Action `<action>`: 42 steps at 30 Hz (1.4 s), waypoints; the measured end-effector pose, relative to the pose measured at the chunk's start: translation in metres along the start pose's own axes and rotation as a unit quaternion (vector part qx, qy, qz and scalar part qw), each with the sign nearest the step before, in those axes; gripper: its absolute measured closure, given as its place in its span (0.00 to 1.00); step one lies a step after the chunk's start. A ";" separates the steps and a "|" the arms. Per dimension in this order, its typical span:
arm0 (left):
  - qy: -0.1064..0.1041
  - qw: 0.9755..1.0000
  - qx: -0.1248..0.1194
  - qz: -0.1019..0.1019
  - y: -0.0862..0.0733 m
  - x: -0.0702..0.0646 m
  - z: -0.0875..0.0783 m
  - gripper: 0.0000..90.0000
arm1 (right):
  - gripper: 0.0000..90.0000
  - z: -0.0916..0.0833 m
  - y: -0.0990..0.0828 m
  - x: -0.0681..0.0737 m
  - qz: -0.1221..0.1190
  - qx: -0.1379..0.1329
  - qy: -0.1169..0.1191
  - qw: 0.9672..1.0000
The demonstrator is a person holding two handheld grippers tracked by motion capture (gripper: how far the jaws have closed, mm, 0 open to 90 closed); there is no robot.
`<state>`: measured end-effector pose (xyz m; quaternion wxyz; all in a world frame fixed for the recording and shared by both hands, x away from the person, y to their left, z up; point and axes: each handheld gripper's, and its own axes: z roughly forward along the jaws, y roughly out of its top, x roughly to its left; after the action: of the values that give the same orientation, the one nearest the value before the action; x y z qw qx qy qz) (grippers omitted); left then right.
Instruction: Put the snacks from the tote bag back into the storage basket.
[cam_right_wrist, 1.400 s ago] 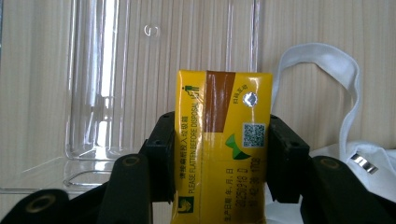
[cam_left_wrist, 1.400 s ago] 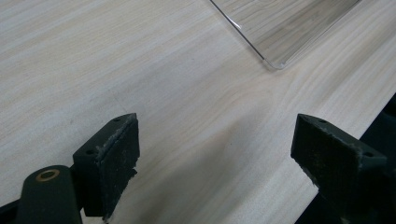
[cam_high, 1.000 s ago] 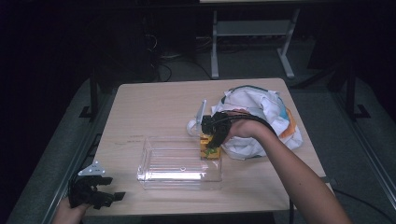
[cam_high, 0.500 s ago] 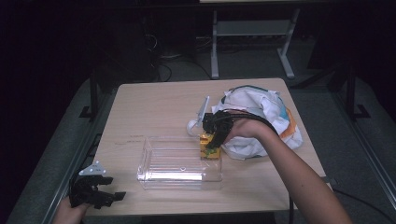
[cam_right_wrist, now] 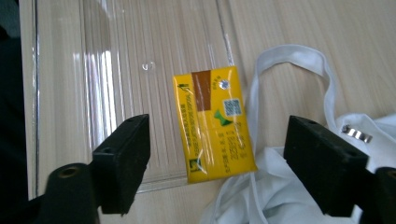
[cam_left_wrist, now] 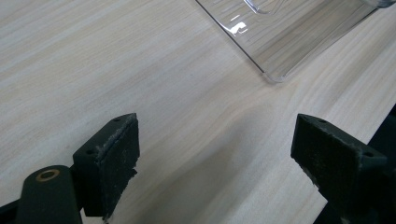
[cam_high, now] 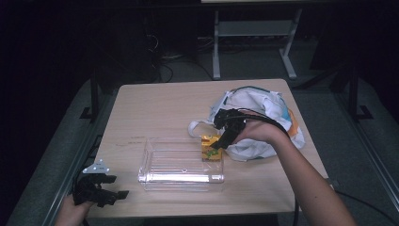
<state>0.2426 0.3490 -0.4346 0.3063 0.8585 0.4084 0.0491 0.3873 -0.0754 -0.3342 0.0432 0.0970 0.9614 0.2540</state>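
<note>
High view: right hand-held gripper (cam_high: 220,141) angled down over yellow carton (cam_high: 211,148).

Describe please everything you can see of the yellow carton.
The yellow carton is a small flat rectangular drink box, glossy, with a brown panel, green marks, a printed code and a round foil straw hole. It looks intact and lies flat in the right end of the clear plastic tray, close to the white bag. The right hand-held gripper hovers above it, jaws wide, just opened, not touching.

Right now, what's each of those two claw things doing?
Left gripper: open, empty, over bare table.
Right gripper: open, jaws just opened, yellow carton lying free in clear tray.
</note>
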 end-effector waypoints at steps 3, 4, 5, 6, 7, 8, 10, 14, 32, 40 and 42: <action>-0.001 1.000 -0.002 -0.003 0.001 -0.001 0.000 0.17 | 0.21 -0.010 -0.012 -0.003 0.029 -0.021 -0.013 0.999; -0.001 1.000 -0.002 -0.002 0.001 0.000 0.000 0.17 | 0.21 -0.012 -0.015 -0.003 0.035 -0.028 -0.017 0.999; -0.001 1.000 -0.002 -0.002 0.001 0.000 0.000 0.17 | 0.20 -0.014 -0.018 -0.003 0.042 -0.032 -0.022 0.998; -0.001 1.000 -0.003 -0.001 0.001 0.000 0.001 0.17 | 0.20 -0.016 -0.021 -0.003 0.048 -0.036 -0.025 0.998; -0.001 1.000 -0.003 0.001 0.002 0.001 0.001 0.17 | 0.20 -0.018 -0.025 -0.003 0.054 -0.041 -0.028 0.997; -0.001 1.000 -0.003 0.001 0.002 0.001 0.001 0.17 | 0.19 -0.020 -0.028 -0.004 0.059 -0.045 -0.030 0.997; 0.000 1.000 -0.005 -0.001 0.002 0.001 0.001 0.17 | 0.19 -0.021 -0.031 -0.004 0.063 -0.048 -0.031 0.996; -0.002 1.000 -0.006 0.002 0.004 0.002 0.000 0.17 | 0.19 -0.027 -0.046 -0.001 0.085 -0.064 -0.039 0.994; -0.010 1.000 -0.017 0.011 0.023 0.011 0.009 0.17 | 0.17 -0.043 -0.100 0.013 0.158 -0.116 -0.077 0.978; -0.010 1.000 -0.026 0.002 0.024 0.013 0.010 0.17 | 0.15 -0.039 -0.127 0.024 0.180 -0.132 -0.103 0.969; -0.008 1.000 -0.022 0.007 0.025 0.014 0.009 0.17 | 0.15 -0.039 -0.134 0.026 0.185 -0.137 -0.108 0.967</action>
<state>0.2711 0.3427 -0.4302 0.3284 0.8546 0.3988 0.0534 0.3343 -0.2030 -0.3681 0.1117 0.2936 0.8722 0.3750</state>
